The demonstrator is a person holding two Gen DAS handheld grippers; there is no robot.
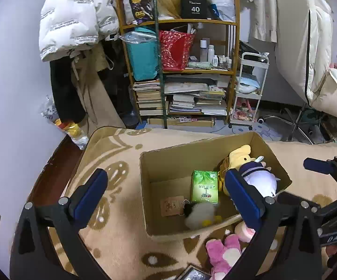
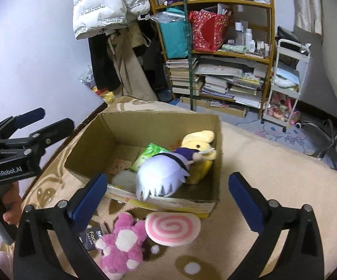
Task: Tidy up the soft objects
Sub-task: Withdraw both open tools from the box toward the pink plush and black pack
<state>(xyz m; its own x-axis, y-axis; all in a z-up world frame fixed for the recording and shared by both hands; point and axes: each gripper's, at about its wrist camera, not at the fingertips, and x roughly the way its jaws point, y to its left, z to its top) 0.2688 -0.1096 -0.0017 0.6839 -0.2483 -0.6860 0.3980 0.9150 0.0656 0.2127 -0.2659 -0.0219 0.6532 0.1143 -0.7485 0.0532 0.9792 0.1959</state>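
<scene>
Lying inside the cardboard box (image 2: 217,144) on the patterned blanket (image 2: 261,175): white-haired doll (image 2: 161,177) across a yellow plush (image 2: 200,144), green tissue pack (image 1: 204,186), small white fluffy toy (image 1: 200,214). Outside, just beside the box's near wall, a pink plush (image 2: 119,240) touches a pink swirl cushion (image 2: 173,228). Left gripper (image 1: 166,193) and right gripper (image 2: 167,190) both hover with fingers spread wide, gripping nothing; bookshelf (image 1: 235,46) stands well behind.
</scene>
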